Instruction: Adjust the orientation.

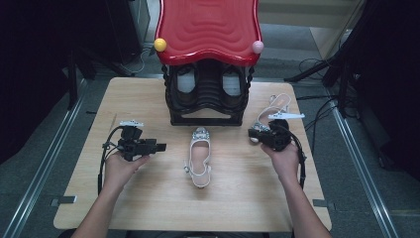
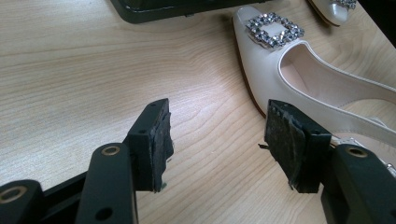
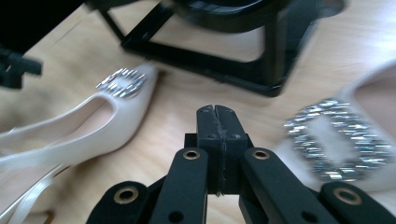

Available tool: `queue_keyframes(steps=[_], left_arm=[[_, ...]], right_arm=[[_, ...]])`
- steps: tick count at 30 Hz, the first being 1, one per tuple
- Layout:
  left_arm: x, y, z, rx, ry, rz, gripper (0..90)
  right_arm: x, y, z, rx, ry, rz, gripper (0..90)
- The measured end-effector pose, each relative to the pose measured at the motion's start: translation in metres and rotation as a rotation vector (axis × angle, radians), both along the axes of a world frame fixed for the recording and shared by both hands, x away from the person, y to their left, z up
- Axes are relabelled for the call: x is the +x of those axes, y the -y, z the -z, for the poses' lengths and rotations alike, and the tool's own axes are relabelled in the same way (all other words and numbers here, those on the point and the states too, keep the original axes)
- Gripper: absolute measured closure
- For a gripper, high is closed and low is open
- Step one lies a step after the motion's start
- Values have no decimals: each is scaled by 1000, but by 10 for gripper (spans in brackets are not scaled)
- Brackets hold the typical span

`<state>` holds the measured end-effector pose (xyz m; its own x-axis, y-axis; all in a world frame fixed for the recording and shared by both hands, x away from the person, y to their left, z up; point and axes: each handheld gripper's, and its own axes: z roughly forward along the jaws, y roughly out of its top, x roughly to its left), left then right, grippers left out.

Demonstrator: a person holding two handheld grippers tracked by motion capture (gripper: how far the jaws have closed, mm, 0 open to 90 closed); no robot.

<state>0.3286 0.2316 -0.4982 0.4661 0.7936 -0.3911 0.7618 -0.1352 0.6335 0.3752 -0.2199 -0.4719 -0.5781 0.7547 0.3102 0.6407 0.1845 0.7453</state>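
A white slingback shoe [image 1: 200,156] with a rhinestone buckle lies in the middle of the wooden table [image 1: 138,99], toe toward the rack. Its toe and buckle fill the upper right of the left gripper view, shoe [image 2: 289,70]. My left gripper [image 1: 161,147] sits to the shoe's left, jaws open with only bare wood between them, gripper [image 2: 219,135]. A second matching shoe [image 1: 277,105] lies at the right rear. My right gripper [image 1: 253,134] hovers just in front of it, jaws shut with nothing in them, gripper [image 3: 218,112]. It points between the first shoe [image 3: 93,126] and the second shoe [image 3: 341,140].
A black shoe rack [image 1: 205,106] with a wavy red top [image 1: 208,25] stands at the table's back centre, with dark shoes inside. A yellow ball [image 1: 160,44] and a pink ball [image 1: 257,47] sit on its front corners. Cables and stands lie on the floor at the right.
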Motion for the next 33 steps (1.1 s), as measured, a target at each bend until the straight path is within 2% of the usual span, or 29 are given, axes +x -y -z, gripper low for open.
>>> queue_keyframes(steps=[8,13,18,22,25,29,33], left_arm=[[-5,-4,0,-7,6,-7,412],[-10,-8,1,-6,5,-17,411],[-14,-8,3,5,7,-20,411],[-17,-10,3,12,5,-15,411],[-19,-11,4,7,6,-23,409],[-21,-14,4,9,5,-26,408],[-23,-16,5,11,5,-35,408]], right_arm=[[28,26,-1,-27,-2,93,900],[42,42,2,-18,-9,132,900],[54,55,12,-25,-44,170,900],[64,55,22,-59,-60,176,900],[68,54,27,-63,-75,175,900],[71,48,30,-119,-71,162,900],[75,46,33,-113,-85,159,900]])
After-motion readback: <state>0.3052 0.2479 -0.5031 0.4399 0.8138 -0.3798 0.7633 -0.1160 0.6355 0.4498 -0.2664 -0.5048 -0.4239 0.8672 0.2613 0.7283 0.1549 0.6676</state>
